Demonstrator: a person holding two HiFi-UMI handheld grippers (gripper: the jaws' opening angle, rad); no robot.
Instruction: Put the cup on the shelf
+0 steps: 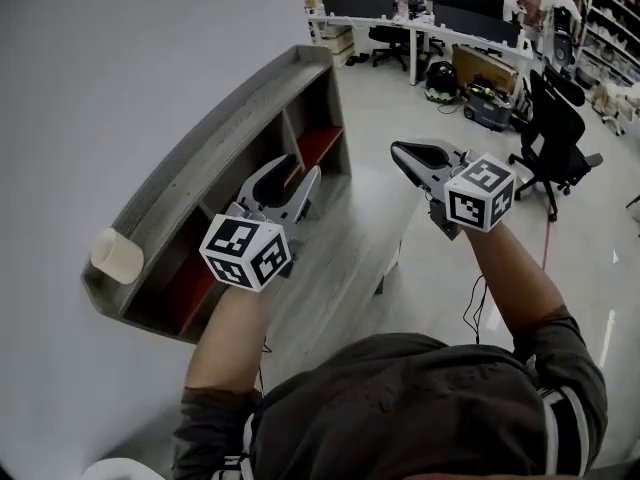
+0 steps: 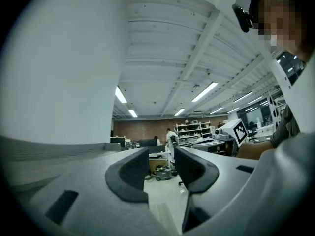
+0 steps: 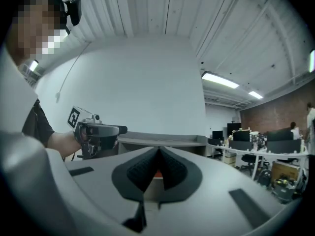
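The right gripper (image 3: 158,150) has its 2 jaws closed tip to tip with nothing held, and a sliver of red shows through the gap below the tips. Beyond them the grey shelf (image 3: 162,140) runs along a white wall (image 3: 147,82), with the left gripper (image 3: 118,130) and its marker cube (image 3: 74,117) at the left. Office desks (image 3: 256,152) with dark monitors (image 3: 276,134) stand at the right before a brick wall (image 3: 290,109).
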